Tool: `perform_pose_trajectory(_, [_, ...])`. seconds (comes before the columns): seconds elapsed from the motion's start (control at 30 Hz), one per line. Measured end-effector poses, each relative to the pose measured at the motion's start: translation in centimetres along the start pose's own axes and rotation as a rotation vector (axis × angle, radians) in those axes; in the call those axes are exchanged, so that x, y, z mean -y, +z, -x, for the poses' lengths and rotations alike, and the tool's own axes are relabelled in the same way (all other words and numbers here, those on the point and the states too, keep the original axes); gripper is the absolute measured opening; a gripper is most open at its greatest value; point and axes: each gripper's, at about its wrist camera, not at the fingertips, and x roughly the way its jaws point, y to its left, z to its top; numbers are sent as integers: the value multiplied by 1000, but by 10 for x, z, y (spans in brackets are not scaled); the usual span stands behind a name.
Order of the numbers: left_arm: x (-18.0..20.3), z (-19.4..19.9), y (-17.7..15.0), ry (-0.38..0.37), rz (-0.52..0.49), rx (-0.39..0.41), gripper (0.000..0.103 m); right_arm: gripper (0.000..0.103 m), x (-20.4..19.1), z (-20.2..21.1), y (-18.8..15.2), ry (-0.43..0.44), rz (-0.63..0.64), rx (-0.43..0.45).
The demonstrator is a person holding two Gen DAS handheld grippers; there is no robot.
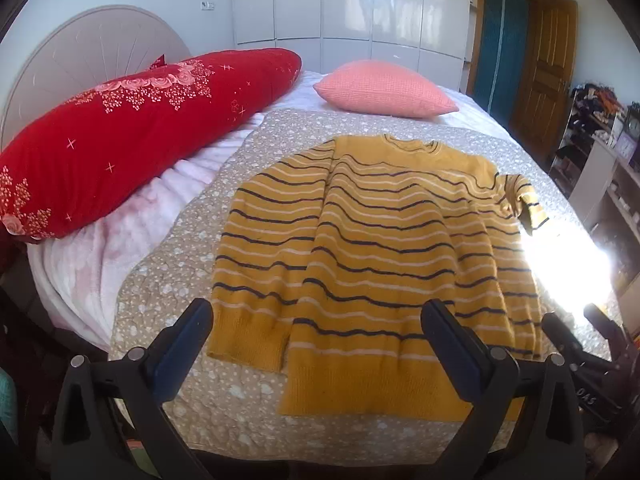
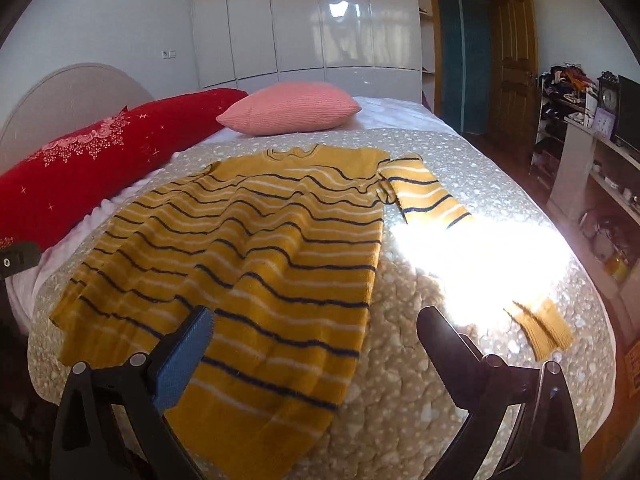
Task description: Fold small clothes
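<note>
A small mustard-yellow sweater [image 1: 384, 248] with dark and white stripes lies flat on the beige dotted bedspread [image 1: 192, 248], neck toward the pillows. Its left sleeve is folded over the body. Its right sleeve [image 2: 432, 196] stretches out to the right into a sunlit patch, with the cuff [image 2: 540, 328] showing past the glare. The sweater also shows in the right wrist view [image 2: 248, 264]. My left gripper [image 1: 320, 316] is open and empty above the sweater's hem. My right gripper [image 2: 316, 324] is open and empty over the sweater's lower right edge; it also shows in the left wrist view [image 1: 576, 324].
A long red pillow [image 1: 132, 136] lies along the bed's left side and a pink cushion [image 1: 384, 88] at the far end. A bright sun patch [image 2: 472, 256] washes out the bed's right side. Shelves [image 2: 592, 168] with clutter stand to the right, white wardrobes behind.
</note>
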Motion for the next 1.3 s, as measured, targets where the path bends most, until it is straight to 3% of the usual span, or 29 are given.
perform_pose_trajectory(0.3, [-7,20,2,43,16,116,103,103,7,7,7,8,-45,25])
perform_pose_trajectory(0.63, [-26,2,-2,7,55,42,103,103,10,9,6,0,-64,21])
perform_pose_trajectory(0.8, [-55,-7,-8,115,85,103,103,103,-8,12,7,20,11,39])
perform_pose_trajectory(0.9, [-80,-21,-11,113,99,91,103,103,-14,3,8,37,16,7])
perform_pose_trajectory(1.03, [-118,-54,-8,49,145,-13,103,102,-13,-11,5,71,-26,-50])
perform_pose_trajectory(1.13, [-140,-83,-7,-60,197,-87,103,102,-14,-15,2,67,-30,-65])
perform_pose_trajectory(1.3, [-133,-122,-7,-187,202,-177,102,102,-18,-15,0,61,-10,-75])
